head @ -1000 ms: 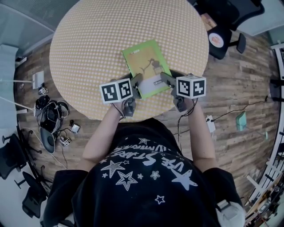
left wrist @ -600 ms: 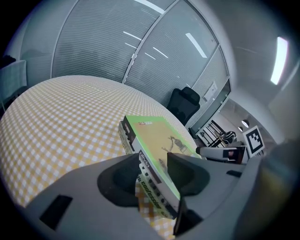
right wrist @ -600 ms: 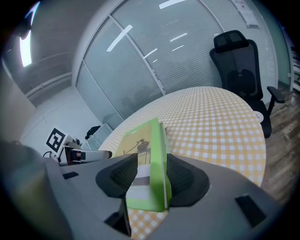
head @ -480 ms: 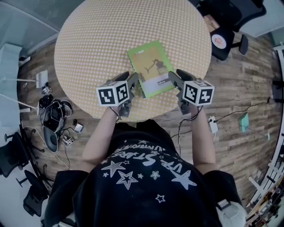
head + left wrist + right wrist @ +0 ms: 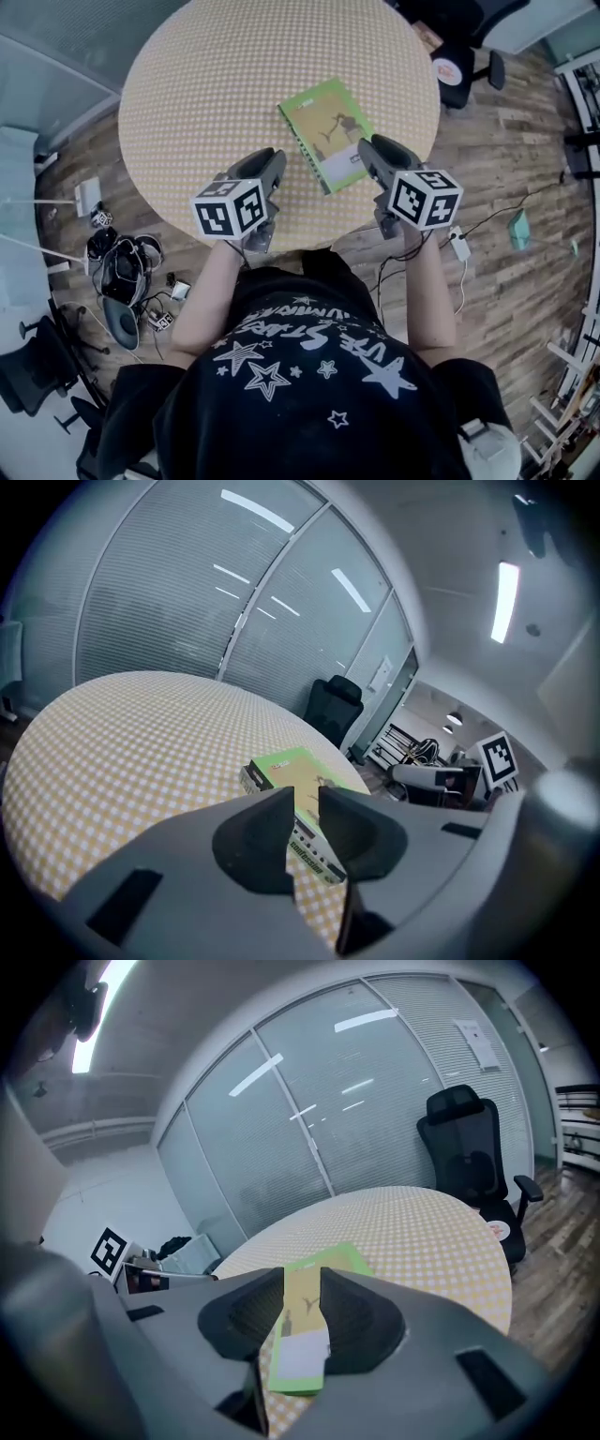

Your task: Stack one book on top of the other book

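Note:
A green-covered book lies flat on the round checked table, toward its near right. In the left gripper view its green cover tops a thick printed edge, which looks like a second book underneath. My left gripper hovers above the table to the book's left, and my right gripper hovers at its right. Neither touches it. Both pairs of jaws are closing with nothing between them; narrow gaps still show in the left gripper and in the right gripper.
The table's near edge runs just under both grippers. A black office chair stands beyond the table's far right. Cables and gear lie on the wooden floor at the left, a power strip at the right.
Both grippers have lifted and drawn back from the book's sides toward the person, and their jaws have narrowed. The book stays on the table.

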